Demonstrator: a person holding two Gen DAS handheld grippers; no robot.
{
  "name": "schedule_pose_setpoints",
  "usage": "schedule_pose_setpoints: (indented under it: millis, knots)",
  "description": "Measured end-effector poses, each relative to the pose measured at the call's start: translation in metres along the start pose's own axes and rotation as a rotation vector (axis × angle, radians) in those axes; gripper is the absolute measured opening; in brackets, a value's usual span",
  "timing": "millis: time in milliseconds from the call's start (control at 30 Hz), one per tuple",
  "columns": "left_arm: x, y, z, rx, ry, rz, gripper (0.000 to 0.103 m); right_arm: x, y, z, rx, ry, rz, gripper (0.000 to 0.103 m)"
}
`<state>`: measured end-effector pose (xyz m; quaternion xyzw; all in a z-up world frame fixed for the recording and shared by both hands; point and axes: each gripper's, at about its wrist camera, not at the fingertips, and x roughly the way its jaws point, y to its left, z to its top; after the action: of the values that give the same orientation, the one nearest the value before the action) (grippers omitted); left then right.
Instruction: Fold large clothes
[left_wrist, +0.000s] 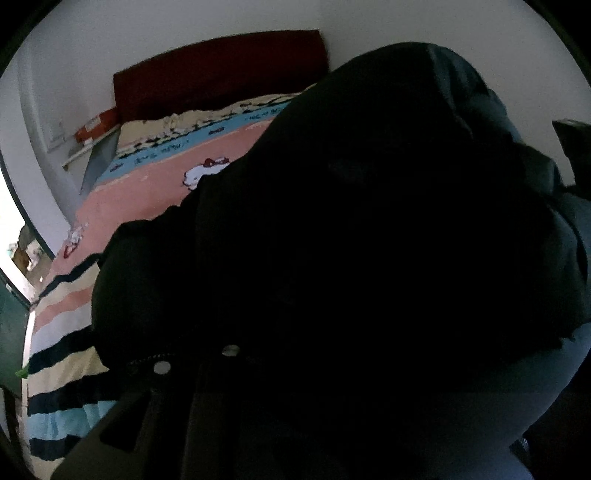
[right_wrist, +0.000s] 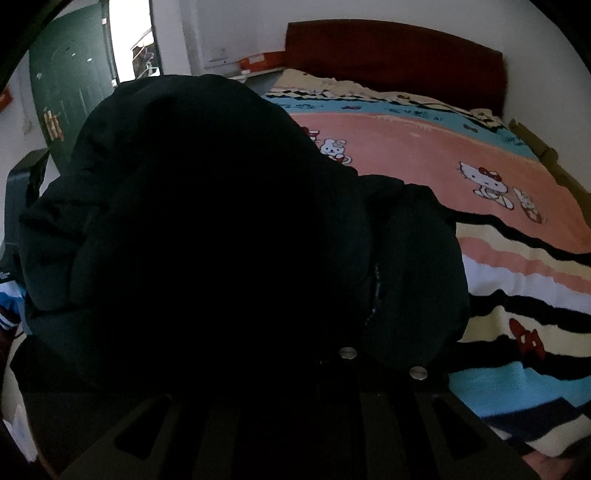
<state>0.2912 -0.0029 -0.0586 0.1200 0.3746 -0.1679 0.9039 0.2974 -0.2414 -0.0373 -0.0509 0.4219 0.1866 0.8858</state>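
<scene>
the black padded jacket (right_wrist: 229, 221) is filling most of both wrist views, bunching in soft puffy lobes above the bed and hanging close in front of each camera, so it is looking lifted rather than lying flat. its shell is looking matte and quilted, with a zipper line (right_wrist: 375, 295) running down one lobe and round metal snaps (right_wrist: 347, 353) sitting along a lower edge; the same snaps (left_wrist: 231, 350) are showing in the left view. the fingers of the left gripper (left_wrist: 207, 406) and of the right gripper (right_wrist: 295, 413) are sitting buried under dark cloth, so whether they are pinching the jacket or standing apart cannot be told. for the step in hand, judging by the bulk, the jacket is needing to be spread flat first, with both holds kept level and apart so the thick filling is not rolling into a lump. beneath it the bedspread (right_wrist: 480, 240) is showing fuzzy pink pile with cartoon cats and wavy stripes, and a dark red headboard (right_wrist: 395, 59) is standing against the pale wall.
</scene>
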Motion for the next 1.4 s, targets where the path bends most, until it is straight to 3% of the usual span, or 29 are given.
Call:
schedule_pose_setpoints:
  millis: [133,267,433,533,567,600,1067,1400]
  knots:
    - [-0.007,-0.002,-0.004,0.012,-0.013,0.017,0.025,-0.005,0.006,-0.004,-0.024,0.001,-0.014,0.013]
    - [-0.02,-0.008,-0.01,0.022,-0.011,-0.003,0.038,-0.012,0.012,-0.008,-0.035,-0.006,-0.04,0.014]
    - [-0.037,-0.008,-0.023,0.029,-0.003,-0.013,0.039,-0.021,0.017,-0.008,-0.05,-0.006,-0.069,0.02]
    - [-0.043,-0.001,-0.027,-0.004,0.006,-0.011,0.039,-0.024,0.02,-0.011,-0.058,0.005,-0.079,0.037]
    - [-0.045,0.001,-0.029,-0.013,0.009,-0.012,0.039,-0.024,0.021,-0.012,-0.06,0.011,-0.077,0.051]
    - [-0.048,0.001,-0.031,-0.021,0.011,-0.014,0.039,-0.024,0.022,-0.014,-0.061,0.022,-0.082,0.055]
    - [-0.085,-0.007,-0.054,-0.122,0.072,0.058,0.039,-0.06,0.0,-0.054,0.062,0.027,-0.11,0.057]
    - [-0.112,-0.05,-0.077,-0.127,0.046,0.237,0.047,-0.077,0.019,-0.087,0.058,0.023,-0.118,0.058]
